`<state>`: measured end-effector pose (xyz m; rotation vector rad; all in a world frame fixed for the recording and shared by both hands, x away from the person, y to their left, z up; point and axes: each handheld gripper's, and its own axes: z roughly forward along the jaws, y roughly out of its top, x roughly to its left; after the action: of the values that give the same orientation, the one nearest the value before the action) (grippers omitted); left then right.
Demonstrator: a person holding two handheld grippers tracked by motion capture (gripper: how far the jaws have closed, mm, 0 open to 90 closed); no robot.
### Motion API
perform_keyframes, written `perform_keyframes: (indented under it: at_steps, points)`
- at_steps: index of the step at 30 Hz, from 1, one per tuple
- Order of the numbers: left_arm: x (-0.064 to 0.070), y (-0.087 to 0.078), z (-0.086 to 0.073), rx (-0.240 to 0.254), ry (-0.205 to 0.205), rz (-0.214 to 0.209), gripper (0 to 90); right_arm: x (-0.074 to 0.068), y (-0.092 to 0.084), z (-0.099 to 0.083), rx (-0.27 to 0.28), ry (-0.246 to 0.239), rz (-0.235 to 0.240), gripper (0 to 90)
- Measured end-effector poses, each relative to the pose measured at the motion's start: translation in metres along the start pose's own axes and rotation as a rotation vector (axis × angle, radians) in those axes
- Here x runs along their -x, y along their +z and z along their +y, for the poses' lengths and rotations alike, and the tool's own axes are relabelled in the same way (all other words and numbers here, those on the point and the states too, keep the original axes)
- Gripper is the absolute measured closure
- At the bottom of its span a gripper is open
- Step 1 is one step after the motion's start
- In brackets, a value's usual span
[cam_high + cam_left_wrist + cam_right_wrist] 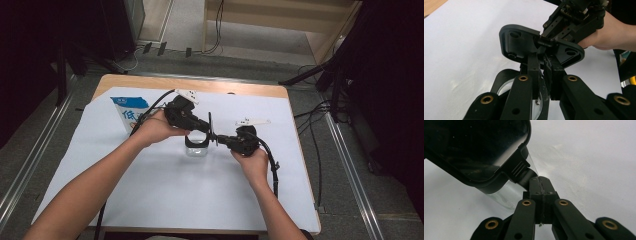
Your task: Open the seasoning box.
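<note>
carton (pixel 131 113) stands left of lid (pixel 210 131) pinched by both grippers.

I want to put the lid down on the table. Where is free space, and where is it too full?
The white sheet is bare along the near edge between the forearms, and on the right past the right gripper. It is crowded in the middle, around the clear cup, the lid and left gripper, and by the milk carton.

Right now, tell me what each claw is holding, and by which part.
Both hold the flat black plastic lid above the clear glass container. The left claw pinches its edge; the right claw is shut on the ribbed latch tab at its rim.
</note>
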<state>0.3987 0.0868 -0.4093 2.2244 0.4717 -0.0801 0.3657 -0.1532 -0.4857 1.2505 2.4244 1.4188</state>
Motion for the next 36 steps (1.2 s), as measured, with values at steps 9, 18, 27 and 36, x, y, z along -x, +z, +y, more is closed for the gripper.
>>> perform_keyframes:
  at_steps: [9,18,27,36]
  points:
    - [0.001,0.010,0.005,-0.020,-0.004,-0.012,84.4,-0.001,0.000,-0.003,0.007,0.010,0.000,90.0]
    - [0.002,0.016,0.009,-0.017,-0.006,-0.012,84.4,-0.001,0.000,-0.004,0.017,0.015,-0.004,90.0]
    - [0.001,0.021,0.008,-0.011,-0.010,-0.015,84.4,-0.001,0.000,-0.004,0.016,0.009,-0.008,90.0]
    - [0.000,0.022,0.008,-0.016,-0.015,-0.015,83.9,-0.002,0.000,-0.004,0.014,0.009,-0.014,90.0]
